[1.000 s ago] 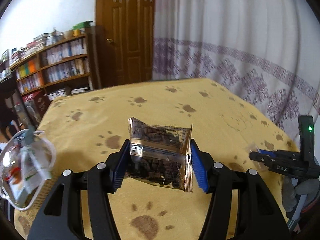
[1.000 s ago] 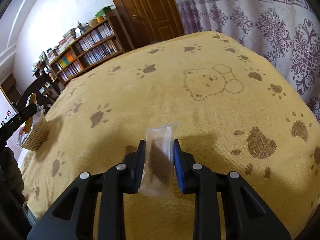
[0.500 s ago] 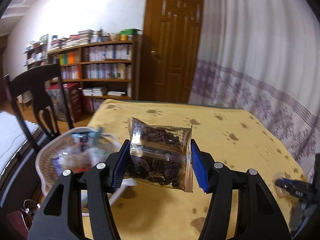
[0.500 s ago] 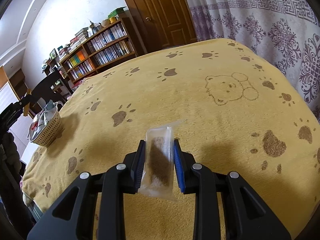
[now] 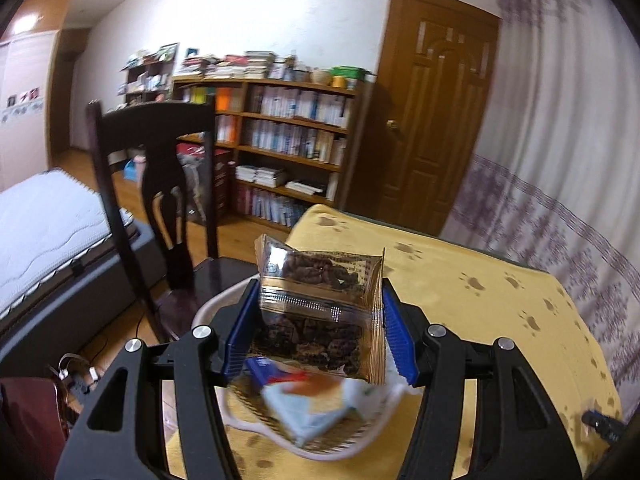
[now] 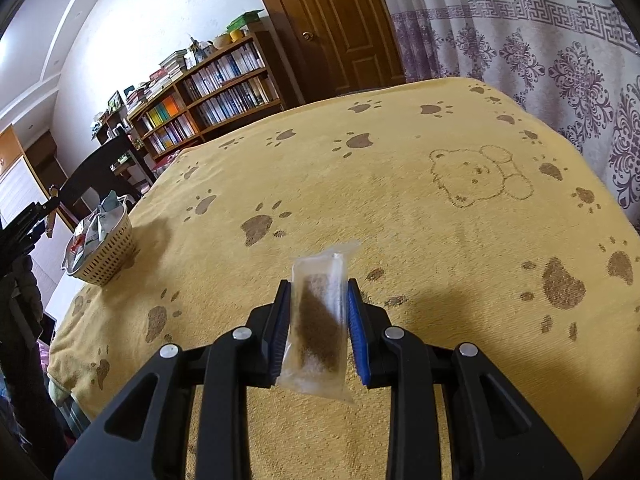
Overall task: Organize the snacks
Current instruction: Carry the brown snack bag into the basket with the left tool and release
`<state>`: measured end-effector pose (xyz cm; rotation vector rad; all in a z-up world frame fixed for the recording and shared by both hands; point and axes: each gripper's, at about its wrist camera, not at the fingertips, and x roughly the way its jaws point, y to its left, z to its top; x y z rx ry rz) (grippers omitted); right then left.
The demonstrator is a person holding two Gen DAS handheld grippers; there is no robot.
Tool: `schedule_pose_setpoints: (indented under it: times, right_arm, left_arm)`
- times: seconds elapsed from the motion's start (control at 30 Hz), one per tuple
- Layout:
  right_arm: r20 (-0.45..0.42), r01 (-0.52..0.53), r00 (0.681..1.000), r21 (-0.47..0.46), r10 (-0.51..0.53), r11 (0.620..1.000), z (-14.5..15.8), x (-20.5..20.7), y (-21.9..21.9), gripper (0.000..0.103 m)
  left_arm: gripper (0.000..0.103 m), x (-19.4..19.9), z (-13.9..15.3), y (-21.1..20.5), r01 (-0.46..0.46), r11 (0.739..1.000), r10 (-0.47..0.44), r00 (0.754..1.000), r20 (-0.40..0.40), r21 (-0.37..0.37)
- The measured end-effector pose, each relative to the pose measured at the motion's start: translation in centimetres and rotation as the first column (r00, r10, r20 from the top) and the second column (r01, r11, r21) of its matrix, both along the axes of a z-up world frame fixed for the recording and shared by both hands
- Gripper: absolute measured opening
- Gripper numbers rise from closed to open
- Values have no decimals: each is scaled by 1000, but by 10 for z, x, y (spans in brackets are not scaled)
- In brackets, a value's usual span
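My left gripper [image 5: 318,320] is shut on a gold-edged clear packet of dark brown snacks [image 5: 316,312], held right above the white woven basket [image 5: 344,444]. The basket holds several packets [image 5: 304,408], blurred in the left wrist view. From the right wrist view the same basket [image 6: 106,250] stands at the table's far left edge, with the left gripper's dark frame [image 6: 24,224] beside it. My right gripper [image 6: 318,312] is shut on a small clear sachet with a brown bar inside [image 6: 320,320], above the middle of the yellow tablecloth [image 6: 400,200].
A dark wooden chair [image 5: 160,208] stands just past the basket at the table's left end. A bed [image 5: 44,232], a bookshelf [image 5: 288,148] and a door [image 5: 432,120] lie beyond. A patterned curtain [image 6: 560,52] hangs along the table's right side.
My left gripper has swung left with the dark snack packet, from over the tablecloth to above the basket. My right gripper has risen slightly, still holding its sachet.
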<state>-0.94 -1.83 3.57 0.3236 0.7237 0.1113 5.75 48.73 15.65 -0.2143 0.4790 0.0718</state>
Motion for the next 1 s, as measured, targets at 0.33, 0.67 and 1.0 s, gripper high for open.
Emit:
schedule_pose_setpoints:
  times: [0.33,0.67,1.0]
  right_arm:
    - [-8,-7,1000,-2,7,1000,-3,1,3,27]
    - [-5,-18,1000,-5,18,1000,-2,2,6,27]
    - [26,-60,998,12,59,998,11,3,23,27]
  left_arm:
    - [67,23,-30,19,-66,998,65,996,-56,-7]
    - [88,16,-20,26,-58,998,58,998,-4,-34]
    - [88,1,-11,46,-116,993,116,993,-2,-32]
